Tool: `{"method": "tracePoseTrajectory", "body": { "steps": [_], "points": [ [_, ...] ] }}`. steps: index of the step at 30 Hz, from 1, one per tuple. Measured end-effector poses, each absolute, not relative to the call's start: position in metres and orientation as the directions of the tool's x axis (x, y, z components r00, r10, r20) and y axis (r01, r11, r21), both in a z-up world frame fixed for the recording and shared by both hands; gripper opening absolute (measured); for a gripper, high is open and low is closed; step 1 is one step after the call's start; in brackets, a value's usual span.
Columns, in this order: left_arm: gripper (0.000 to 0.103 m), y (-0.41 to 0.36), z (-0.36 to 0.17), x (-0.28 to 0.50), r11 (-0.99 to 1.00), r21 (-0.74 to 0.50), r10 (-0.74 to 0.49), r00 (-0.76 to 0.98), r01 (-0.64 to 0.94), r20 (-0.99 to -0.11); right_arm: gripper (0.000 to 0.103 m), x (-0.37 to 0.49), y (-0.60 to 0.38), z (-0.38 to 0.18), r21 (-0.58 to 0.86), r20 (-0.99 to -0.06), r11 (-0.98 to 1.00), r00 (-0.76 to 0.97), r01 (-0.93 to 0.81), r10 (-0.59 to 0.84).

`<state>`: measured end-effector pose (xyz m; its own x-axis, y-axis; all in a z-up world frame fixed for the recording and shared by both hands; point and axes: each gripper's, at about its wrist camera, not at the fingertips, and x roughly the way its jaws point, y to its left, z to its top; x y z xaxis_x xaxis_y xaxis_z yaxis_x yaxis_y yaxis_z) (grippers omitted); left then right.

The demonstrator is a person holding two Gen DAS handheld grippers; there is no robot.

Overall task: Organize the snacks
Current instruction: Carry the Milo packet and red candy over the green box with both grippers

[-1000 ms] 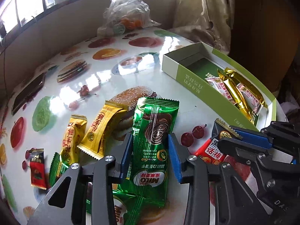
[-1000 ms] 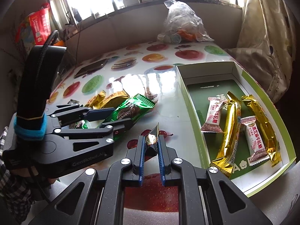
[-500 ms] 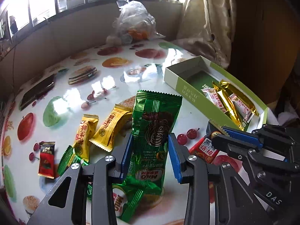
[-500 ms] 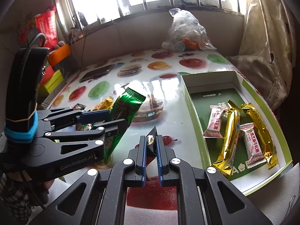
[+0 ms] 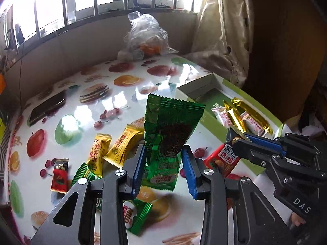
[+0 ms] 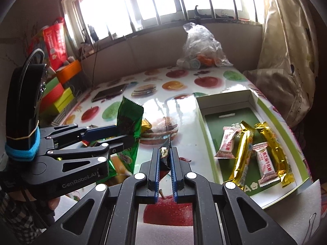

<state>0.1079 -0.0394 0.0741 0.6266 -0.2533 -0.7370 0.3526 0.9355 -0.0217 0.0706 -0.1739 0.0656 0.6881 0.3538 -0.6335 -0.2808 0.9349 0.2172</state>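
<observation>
Inside box (image 6: 206, 143): two gold bars (image 6: 243, 153), two pink sweets (image 6: 227, 143).

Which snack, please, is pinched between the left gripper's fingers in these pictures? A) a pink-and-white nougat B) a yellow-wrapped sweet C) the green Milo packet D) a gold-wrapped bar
C: the left gripper is closing, and its blue fingers press both sides of the green Milo packet, which stands up above the table.

The right gripper (image 6: 164, 156) pinches a dark, seemingly red-bodied packet (image 6: 165, 156) above the desk (image 6: 184, 110); the left gripper (image 6: 130, 131) lifts a green packet (image 6: 128, 120).
</observation>
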Motion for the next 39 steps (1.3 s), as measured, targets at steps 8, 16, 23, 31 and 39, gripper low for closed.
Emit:
{"method": "tracePoseTrajectory", "body": {
  "steps": [8, 16, 23, 31, 39],
  "points": [
    [0.037, -0.056, 0.083, 0.110, 0.925, -0.027, -0.279, 0.627, 0.380, -0.728, 0.010, 0.064, -0.196, 0.080, 0.222, -0.604, 0.944, 0.725, -0.244, 0.330],
    [0.037, -0.076, 0.092, 0.113, 0.910, -0.043, -0.316, 0.623, 0.412, -0.716, 0.010, 0.060, -0.223, 0.089, 0.229, -0.584, 0.955, 0.758, -0.189, 0.290],
    [0.037, -0.097, 0.094, 0.121, 0.893, -0.068, -0.356, 0.606, 0.444, -0.712, 0.010, 0.059, -0.250, 0.092, 0.240, -0.575, 0.962, 0.779, -0.131, 0.250],
    [0.037, -0.122, 0.089, 0.135, 0.880, -0.105, -0.389, 0.576, 0.463, -0.719, 0.010, 0.063, -0.279, 0.087, 0.254, -0.584, 0.965, 0.786, -0.061, 0.203],
    [0.037, -0.140, 0.075, 0.153, 0.877, -0.113, -0.386, 0.545, 0.467, -0.745, 0.010, 0.069, -0.299, 0.073, 0.288, -0.609, 0.957, 0.767, -0.024, 0.202]
  ]
}}
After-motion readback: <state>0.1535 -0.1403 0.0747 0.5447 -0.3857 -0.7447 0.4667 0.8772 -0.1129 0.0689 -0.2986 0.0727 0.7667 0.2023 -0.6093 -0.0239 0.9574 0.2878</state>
